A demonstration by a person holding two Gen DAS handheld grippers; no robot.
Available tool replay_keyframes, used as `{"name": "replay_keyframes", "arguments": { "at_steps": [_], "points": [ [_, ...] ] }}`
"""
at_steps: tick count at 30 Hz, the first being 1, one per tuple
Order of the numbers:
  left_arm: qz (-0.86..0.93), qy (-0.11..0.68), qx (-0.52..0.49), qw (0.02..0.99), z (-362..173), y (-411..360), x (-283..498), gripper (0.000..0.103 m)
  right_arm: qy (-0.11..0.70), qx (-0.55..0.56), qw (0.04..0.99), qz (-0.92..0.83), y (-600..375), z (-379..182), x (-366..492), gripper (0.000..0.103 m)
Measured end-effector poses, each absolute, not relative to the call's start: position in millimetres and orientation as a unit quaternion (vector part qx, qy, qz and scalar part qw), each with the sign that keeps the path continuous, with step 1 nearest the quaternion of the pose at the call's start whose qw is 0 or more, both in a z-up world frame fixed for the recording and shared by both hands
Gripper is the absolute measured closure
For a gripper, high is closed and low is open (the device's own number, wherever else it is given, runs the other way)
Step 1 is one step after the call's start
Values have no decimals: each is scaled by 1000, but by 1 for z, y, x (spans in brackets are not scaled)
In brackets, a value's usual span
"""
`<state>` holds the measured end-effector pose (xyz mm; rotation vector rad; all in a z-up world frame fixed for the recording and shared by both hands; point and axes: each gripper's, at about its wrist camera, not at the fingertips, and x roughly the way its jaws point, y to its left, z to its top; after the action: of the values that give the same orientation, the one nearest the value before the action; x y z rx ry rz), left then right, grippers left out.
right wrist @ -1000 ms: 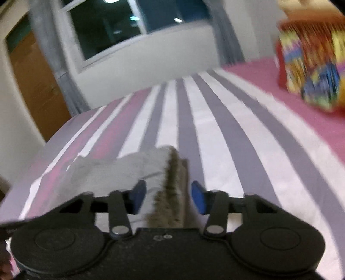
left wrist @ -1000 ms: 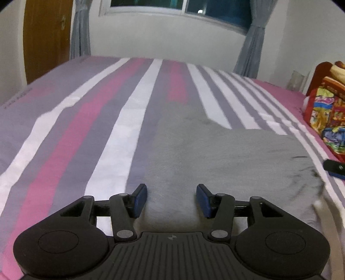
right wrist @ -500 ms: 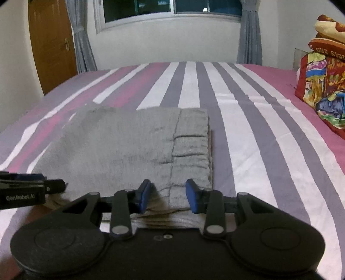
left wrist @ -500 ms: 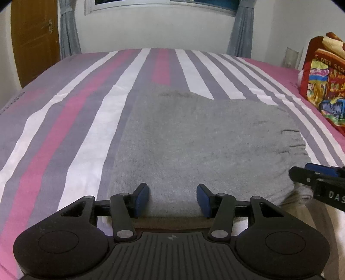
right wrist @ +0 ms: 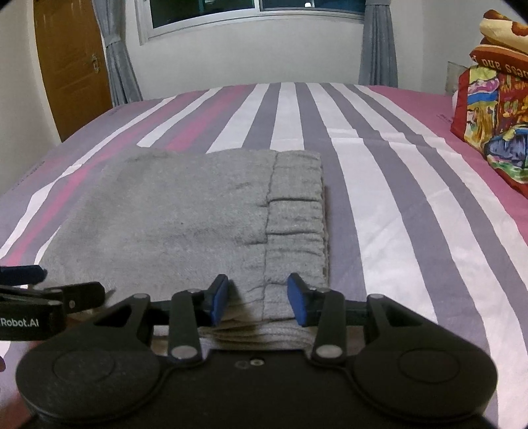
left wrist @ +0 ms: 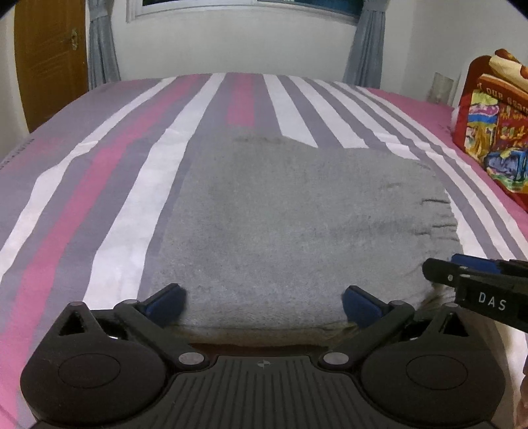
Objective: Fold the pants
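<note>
- Pants [left wrist: 297, 224], grey and fleecy, lie folded into a flat stack on the near part of the bed [left wrist: 109, 184], over its grey, white and pink stripes.
- Waistband [right wrist: 297, 211], gathered and ribbed, forms the right edge of the stack in the right wrist view; layered edges of the fold show at the near side.
- Left gripper [left wrist: 262, 305] sits at the near edge of the stack, its fingers [left wrist: 165, 302] having just spread wide; the cloth lies between them, free of the pads.
- Right gripper [right wrist: 257, 302] is at the near right corner, fingers [right wrist: 217, 298] set narrow with the waistband end between them; whether the pads press on the cloth I cannot tell.
- Each gripper shows at the edge of the other's view, side by side along the near edge.
- Pillow [right wrist: 495, 132] with a bright print stands at the far right of the bed.
- Door [left wrist: 49, 59], curtains [right wrist: 118, 56] and window [right wrist: 257, 10] lie beyond the bed's far end.
</note>
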<state>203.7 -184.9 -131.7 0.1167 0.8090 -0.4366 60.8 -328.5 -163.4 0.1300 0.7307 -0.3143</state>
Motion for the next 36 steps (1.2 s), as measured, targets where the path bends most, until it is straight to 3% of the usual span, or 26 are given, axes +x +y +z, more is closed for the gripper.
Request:
{"name": "replay_keyframes", "arguments": {
  "at_steps": [14,17,23,32,36],
  "points": [
    [-231,402,15,886,-129,-175,197,0,352,72,921,-150,-332,-164,60,61],
    [-230,399,-6,887,-133,-167,196,0,351,72,922,-146,-331,-163,60,56],
    [-207,414,76,883,-133,-186,190,0,341,61,927,-143,-323,-154,54,52],
    [-150,411,92,895,-116,-182,181,0,326,39,933,-149,-313,-139,41,55],
    [-137,412,97,896,-116,-182,179,0,358,18,920,-157,-310,-150,51,54]
  ]
}}
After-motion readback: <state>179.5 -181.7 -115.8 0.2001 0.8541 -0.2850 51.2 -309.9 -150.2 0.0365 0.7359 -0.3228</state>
